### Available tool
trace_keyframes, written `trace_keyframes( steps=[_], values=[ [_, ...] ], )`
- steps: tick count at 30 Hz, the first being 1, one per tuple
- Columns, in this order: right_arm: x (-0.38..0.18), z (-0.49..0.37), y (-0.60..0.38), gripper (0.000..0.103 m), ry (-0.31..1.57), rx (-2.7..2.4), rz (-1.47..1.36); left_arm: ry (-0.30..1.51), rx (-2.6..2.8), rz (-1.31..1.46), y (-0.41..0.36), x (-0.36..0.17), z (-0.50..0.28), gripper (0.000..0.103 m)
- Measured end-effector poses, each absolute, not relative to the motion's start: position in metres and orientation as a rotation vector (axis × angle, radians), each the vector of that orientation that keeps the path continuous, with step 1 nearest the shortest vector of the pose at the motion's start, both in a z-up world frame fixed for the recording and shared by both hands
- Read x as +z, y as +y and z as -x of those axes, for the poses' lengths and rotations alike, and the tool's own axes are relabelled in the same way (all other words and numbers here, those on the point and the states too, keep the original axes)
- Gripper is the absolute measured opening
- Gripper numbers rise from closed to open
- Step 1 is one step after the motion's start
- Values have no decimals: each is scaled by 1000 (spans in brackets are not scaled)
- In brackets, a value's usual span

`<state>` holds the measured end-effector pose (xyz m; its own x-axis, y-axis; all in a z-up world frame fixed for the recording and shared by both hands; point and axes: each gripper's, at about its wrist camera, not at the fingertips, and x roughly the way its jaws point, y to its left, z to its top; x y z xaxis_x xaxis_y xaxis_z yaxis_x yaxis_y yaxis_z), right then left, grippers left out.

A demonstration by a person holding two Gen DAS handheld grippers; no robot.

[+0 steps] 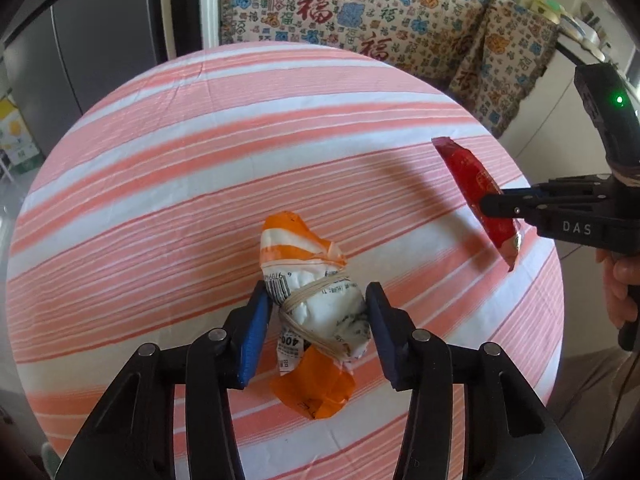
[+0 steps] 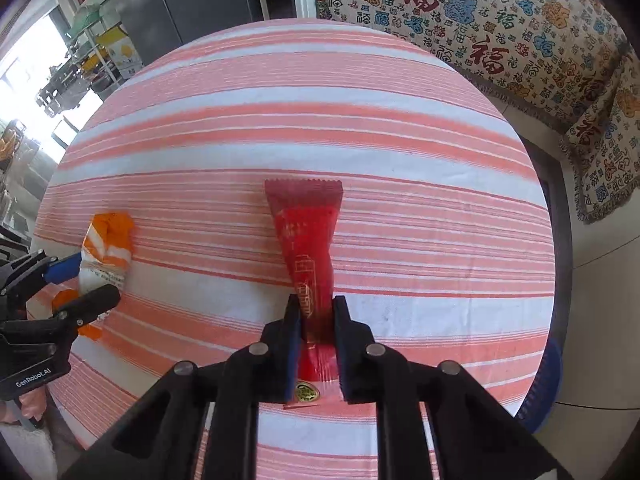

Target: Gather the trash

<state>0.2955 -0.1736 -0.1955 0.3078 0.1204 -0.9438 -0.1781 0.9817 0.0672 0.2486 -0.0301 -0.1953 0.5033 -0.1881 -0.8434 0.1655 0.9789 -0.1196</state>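
The left tongs (image 1: 316,320) stand released, their two blue-padded fingers (image 1: 252,340) spread to either side of a crumpled orange-and-white plastic wrapper bound with a tan rubber band (image 1: 316,312). The left pad looks to be just touching the wrapper's side and the right pad stands just beside it; no squeeze is visible. The wrapper lies on the round desk covered with a pink-and-white striped cloth (image 1: 200,152), its orange ends projecting ahead of and behind the pads. In the right wrist view the same wrapper (image 2: 106,248) lies far to the left of the right tongs, with the left tongs (image 2: 84,280) straddling it. The right tongs (image 2: 316,312) are clenched on a long, flat red foil packet with a serrated end (image 2: 308,248), gripping it near its rear end; the packet runs forward from between the pads, serrated end away from the tongs. From the left wrist view that packet (image 1: 472,184) appears tilted, held to the right of the left tongs by the right tongs (image 1: 492,204); whether it touches the cloth cannot be told. A patterned fabric with red characters (image 2: 500,40) hangs beyond the desk.
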Motion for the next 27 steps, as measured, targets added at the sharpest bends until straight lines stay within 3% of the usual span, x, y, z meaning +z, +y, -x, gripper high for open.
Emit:
trace_keyframes(
  steps=[11, 27],
  values=[
    [-145, -250, -209, 14, 1132, 190, -45, 927, -283, 47, -59, -154, -223, 48],
    [-122, -202, -274, 13, 1086, 135, -145, 881, -426, 7, -141, -129, -203, 48]
  ],
)
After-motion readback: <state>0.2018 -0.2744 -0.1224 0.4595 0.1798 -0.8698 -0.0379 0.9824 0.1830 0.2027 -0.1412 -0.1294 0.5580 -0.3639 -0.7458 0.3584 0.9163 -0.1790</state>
